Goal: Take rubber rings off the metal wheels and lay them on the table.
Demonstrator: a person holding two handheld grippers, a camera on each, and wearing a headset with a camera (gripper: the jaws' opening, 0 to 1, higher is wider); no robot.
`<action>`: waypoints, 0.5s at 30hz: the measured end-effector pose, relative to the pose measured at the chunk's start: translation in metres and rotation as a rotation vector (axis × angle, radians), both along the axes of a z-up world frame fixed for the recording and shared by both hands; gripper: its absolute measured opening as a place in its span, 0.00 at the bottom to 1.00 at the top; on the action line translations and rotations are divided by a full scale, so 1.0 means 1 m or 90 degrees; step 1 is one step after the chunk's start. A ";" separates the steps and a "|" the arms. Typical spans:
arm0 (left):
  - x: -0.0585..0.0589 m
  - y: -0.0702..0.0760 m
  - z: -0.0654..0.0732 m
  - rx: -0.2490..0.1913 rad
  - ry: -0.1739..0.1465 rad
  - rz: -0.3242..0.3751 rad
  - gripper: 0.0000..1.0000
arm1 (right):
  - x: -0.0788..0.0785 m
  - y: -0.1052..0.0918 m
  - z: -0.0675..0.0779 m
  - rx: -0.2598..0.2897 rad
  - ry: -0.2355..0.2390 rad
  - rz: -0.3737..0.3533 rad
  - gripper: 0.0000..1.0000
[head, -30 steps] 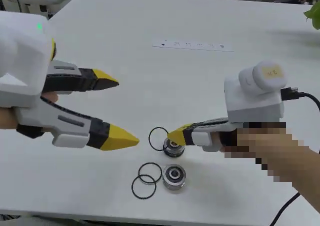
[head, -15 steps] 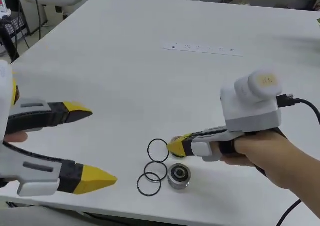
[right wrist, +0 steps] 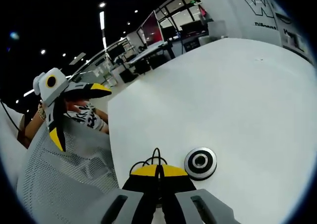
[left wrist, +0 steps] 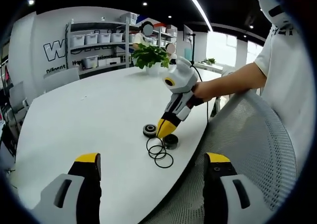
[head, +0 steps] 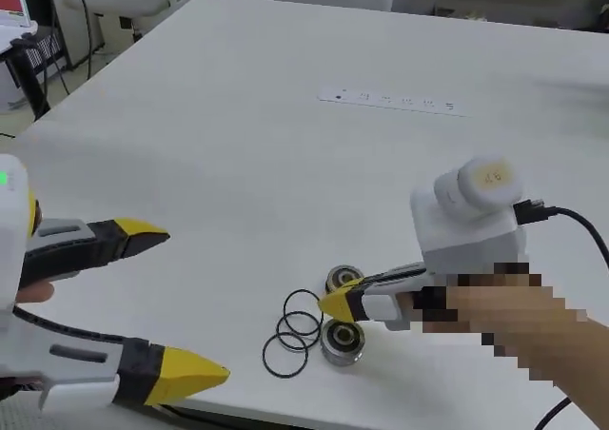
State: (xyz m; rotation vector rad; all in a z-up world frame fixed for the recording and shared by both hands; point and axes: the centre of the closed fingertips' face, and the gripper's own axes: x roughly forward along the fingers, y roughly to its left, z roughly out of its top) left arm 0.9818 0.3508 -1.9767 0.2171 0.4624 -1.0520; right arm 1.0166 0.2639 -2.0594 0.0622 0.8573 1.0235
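Two metal wheels stand near the table's front edge, one (head: 343,279) behind my right gripper's tip, the other (head: 341,340) in front of it. Three black rubber rings (head: 297,328) lie overlapping just left of the wheels. My right gripper (head: 331,303) is shut, its yellow tips pinching the right edge of the farthest ring (head: 301,302). In the right gripper view that ring (right wrist: 156,155) loops out from the shut tips (right wrist: 158,170), with a wheel (right wrist: 200,162) to the right. My left gripper (head: 186,302) hovers open, well left of the rings. In its own view it (left wrist: 152,158) faces the rings (left wrist: 161,153).
A white strip with small marks (head: 392,101) lies flat at mid-table. The right gripper's black cable (head: 571,225) trails off to the right. The table's front edge (head: 314,413) runs just below the rings. A mesh chair (left wrist: 247,149) stands at the table's side.
The right gripper has drawn the farthest ring toward the other two. The rear wheel, covered by its tip half a second ago, shows again. The left gripper dropped lower and left.
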 end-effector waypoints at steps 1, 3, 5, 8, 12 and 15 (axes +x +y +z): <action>-0.002 0.000 -0.001 0.003 0.005 -0.004 0.82 | 0.000 -0.001 -0.002 -0.004 0.000 -0.001 0.00; -0.002 0.001 -0.004 0.023 -0.006 -0.011 0.82 | 0.000 -0.002 -0.005 -0.013 0.001 -0.002 0.00; -0.001 0.002 -0.004 0.029 -0.008 -0.008 0.83 | 0.000 -0.003 -0.007 -0.020 -0.003 -0.004 0.00; -0.002 0.002 -0.006 0.030 -0.003 -0.008 0.83 | 0.003 -0.005 -0.010 -0.035 -0.016 -0.008 0.00; -0.005 0.001 -0.012 0.048 0.006 -0.019 0.83 | 0.002 -0.006 -0.014 -0.050 -0.032 0.004 0.00; -0.005 0.002 -0.014 0.055 0.007 -0.022 0.83 | 0.005 -0.007 -0.014 -0.058 -0.044 0.003 0.00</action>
